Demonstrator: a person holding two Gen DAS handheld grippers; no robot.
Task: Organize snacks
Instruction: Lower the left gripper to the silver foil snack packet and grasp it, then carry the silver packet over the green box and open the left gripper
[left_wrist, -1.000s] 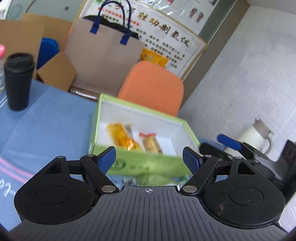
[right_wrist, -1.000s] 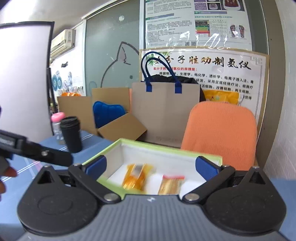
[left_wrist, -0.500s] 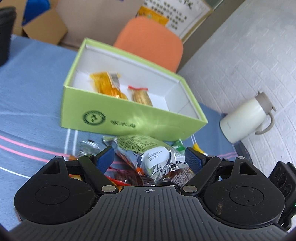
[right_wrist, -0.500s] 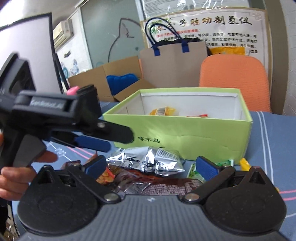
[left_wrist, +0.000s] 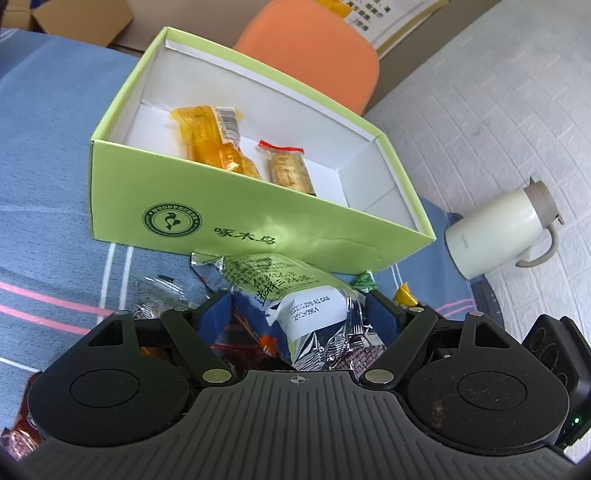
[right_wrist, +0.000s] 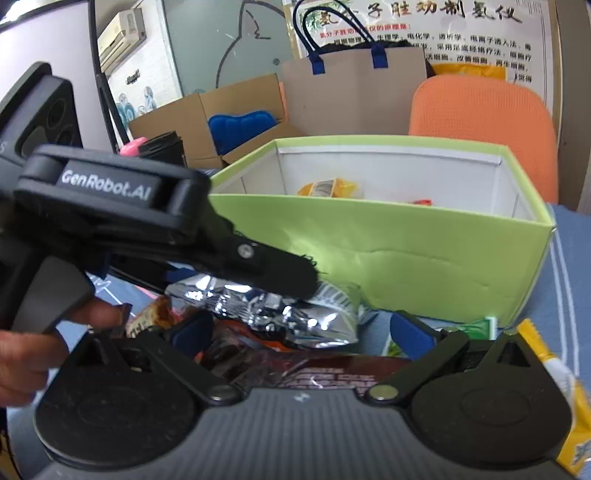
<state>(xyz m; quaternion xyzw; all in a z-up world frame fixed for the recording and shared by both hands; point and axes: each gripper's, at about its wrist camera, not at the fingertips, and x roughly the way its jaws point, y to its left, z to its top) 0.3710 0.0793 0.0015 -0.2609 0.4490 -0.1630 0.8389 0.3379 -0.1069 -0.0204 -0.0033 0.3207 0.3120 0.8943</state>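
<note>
While the silver packet (left_wrist: 295, 295) lay crosswise between the left gripper's (left_wrist: 295, 314) closing jaws, unpinched, the right gripper's (right_wrist: 299, 332) wider, also closing jaws held nothing

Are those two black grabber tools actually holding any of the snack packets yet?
Not clearly. The left gripper is closing around the silver-green packet; the right gripper is closing over the dark red packet. Neither is visibly pinched.
</note>
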